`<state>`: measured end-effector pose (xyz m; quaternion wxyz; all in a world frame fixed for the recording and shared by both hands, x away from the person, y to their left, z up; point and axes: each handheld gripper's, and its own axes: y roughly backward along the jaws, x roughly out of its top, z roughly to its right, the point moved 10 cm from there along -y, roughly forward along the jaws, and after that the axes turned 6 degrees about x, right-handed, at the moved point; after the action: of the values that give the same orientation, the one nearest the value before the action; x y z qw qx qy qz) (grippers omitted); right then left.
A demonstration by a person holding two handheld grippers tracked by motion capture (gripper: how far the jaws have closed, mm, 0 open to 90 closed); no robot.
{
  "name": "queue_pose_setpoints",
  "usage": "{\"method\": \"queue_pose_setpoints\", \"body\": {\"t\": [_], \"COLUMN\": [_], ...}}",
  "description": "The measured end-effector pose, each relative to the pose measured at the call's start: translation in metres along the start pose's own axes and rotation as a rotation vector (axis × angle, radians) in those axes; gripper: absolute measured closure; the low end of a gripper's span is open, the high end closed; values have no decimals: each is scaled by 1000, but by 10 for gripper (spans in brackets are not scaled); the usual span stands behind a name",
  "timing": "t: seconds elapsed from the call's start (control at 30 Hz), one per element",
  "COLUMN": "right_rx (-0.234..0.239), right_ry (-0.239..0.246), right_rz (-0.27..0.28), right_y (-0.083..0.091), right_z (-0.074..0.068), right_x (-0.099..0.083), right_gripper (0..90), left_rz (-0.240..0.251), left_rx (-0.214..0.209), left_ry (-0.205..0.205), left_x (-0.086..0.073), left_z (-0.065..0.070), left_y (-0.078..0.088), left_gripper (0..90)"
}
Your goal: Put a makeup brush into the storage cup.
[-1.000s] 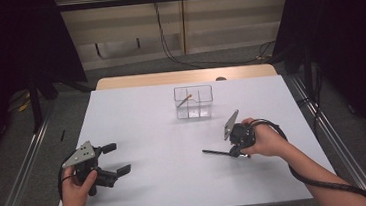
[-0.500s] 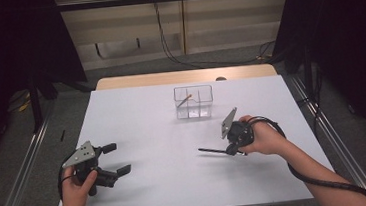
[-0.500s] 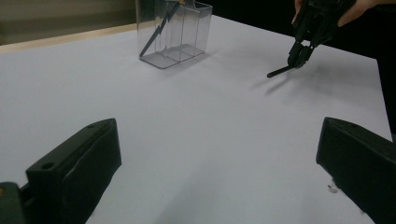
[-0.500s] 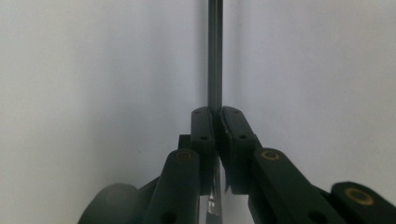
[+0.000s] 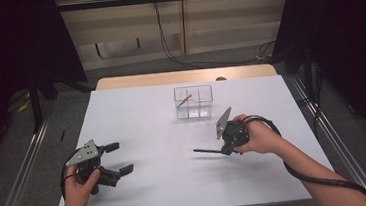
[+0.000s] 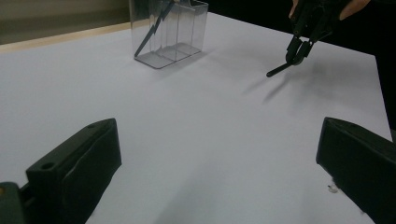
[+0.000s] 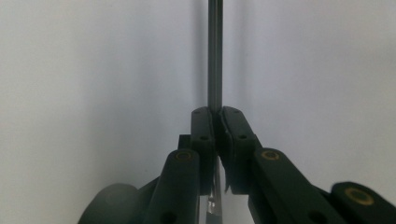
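Note:
My right gripper (image 5: 225,150) hovers just above the white table (image 5: 147,121) at centre right, shut on a thin dark rod (image 5: 208,151) that sticks out to the left. In the right gripper view the rod (image 7: 215,56) runs straight up from between the closed jaws of the right gripper (image 7: 218,116). My left gripper (image 5: 119,159) rests at the front left, open and holding nothing. Its own view has the left gripper (image 6: 217,186) with jaws wide apart, and the right gripper (image 6: 299,46) with the rod (image 6: 280,70) farther off.
A clear compartmented box (image 5: 193,102) stands at the table's far middle, with a thin stick (image 5: 183,102) leaning in its left compartment; the box (image 6: 168,32) is in the left gripper view too. Cables trail from both grippers. Dark curtains flank the table.
The right gripper with the rod has shifted slightly to the left. The left gripper has stayed put.

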<state>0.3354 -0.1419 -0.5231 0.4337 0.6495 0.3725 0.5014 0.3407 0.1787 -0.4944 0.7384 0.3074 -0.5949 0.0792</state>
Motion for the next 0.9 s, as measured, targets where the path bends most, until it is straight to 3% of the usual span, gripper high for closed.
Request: {"method": "queue_pose_setpoints", "body": {"t": [0.37, 0.9], "right_rx": [1, 6], "right_ry": [19, 65], "right_rz": [7, 31], "right_y": [1, 2], "right_z": [-2, -7], "right_x": [11, 34], "right_gripper": [849, 849], "left_rz": [-2, -13], "left_rx": [-4, -14], "left_ry": [-27, -28], "left_x": [8, 10], "left_z": [0, 3], "left_y": [-6, -10], "left_gripper": [0, 0]}}
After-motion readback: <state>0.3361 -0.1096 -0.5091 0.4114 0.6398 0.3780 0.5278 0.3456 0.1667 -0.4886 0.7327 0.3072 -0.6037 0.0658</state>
